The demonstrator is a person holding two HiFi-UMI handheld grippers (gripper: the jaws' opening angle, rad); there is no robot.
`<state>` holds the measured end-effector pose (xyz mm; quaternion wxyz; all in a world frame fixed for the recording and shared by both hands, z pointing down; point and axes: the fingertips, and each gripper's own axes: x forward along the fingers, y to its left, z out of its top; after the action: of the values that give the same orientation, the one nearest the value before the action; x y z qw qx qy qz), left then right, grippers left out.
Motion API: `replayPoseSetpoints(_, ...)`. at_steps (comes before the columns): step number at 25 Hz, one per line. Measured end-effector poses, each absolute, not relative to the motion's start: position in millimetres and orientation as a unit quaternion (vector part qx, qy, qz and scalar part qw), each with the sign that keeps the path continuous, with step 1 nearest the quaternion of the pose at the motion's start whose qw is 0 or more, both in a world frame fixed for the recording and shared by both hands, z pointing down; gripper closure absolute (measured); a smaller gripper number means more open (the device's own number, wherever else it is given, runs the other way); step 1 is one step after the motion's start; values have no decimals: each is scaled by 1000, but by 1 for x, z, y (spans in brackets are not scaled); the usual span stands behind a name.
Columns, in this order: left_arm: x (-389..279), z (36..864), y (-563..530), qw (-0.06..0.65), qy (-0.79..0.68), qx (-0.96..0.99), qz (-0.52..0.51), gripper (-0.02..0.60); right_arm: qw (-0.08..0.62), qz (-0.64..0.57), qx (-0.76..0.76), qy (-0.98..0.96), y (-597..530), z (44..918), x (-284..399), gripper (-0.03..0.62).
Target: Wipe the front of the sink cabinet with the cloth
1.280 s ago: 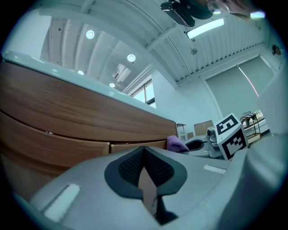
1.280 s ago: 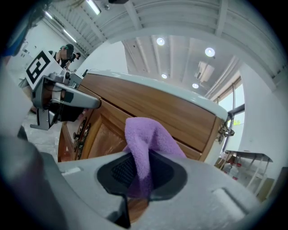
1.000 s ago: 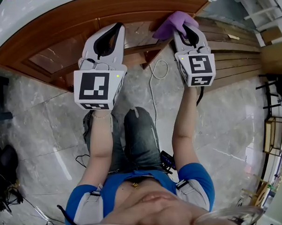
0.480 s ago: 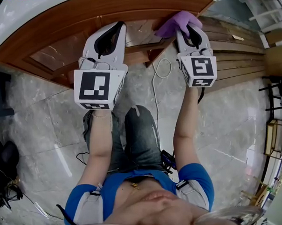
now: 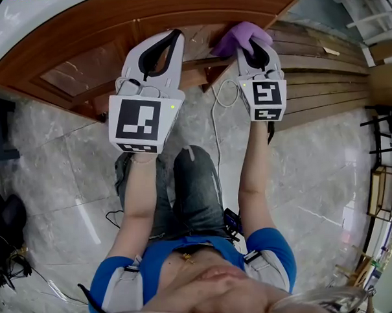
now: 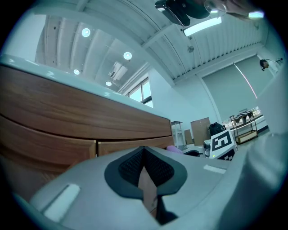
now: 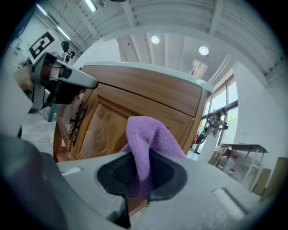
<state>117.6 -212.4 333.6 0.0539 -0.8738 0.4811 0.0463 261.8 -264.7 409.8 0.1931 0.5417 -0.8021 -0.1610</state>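
Closest in the head view are the person's blue-sleeved arms and jeans-clad legs (image 5: 194, 191), standing on a floor (image 5: 326, 173) of glossy grey marble-patterned tiles, with a thin white cable (image 5: 213, 122) trailing between the feet and the cabinet. Both arms reach forward. The left claw (image 5: 169, 41) has its jaws closed together with nothing between them, only a sliver of wood showing past the ribbed black pads, and its tip sits close to the middle of the cabinet front. The right claw (image 5: 251, 44) is clamped on the cloth (image 7: 148, 137), a soft purple fleecy rag. A bunched fold of it rises above the jaws and flops to one side, and a narrow tail is pinched down between the pads. The cloth is at the right end of the sink cabinet (image 5: 106, 33), up near the top rail by the corner; whether it actually presses on the wood cannot be told. The cabinet is warm brown wood with a visible grain, framed doors with glossy inset panels, and a dark ornate metal handle (image 7: 77, 117) on the doors further along. A white sink top (image 5: 22, 27) caps it. To the right of the cabinet lie stacked brown wooden slats (image 5: 325, 75). Beyond, the room has a ribbed white ceiling with round lights (image 7: 155, 39), tall windows, and metal shelving (image 6: 245, 128) in the distance.
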Motion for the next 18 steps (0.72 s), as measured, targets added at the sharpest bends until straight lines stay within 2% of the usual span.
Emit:
replayPoseSetpoints(6, 113, 332, -211, 52, 485, -871, 49, 580, 215, -144, 540, -801, -266, 431, 260, 537)
replayPoseSetpoints(18, 88, 331, -215, 58, 527, -847, 33, 581, 203, -136, 547, -801, -267, 430, 263, 537)
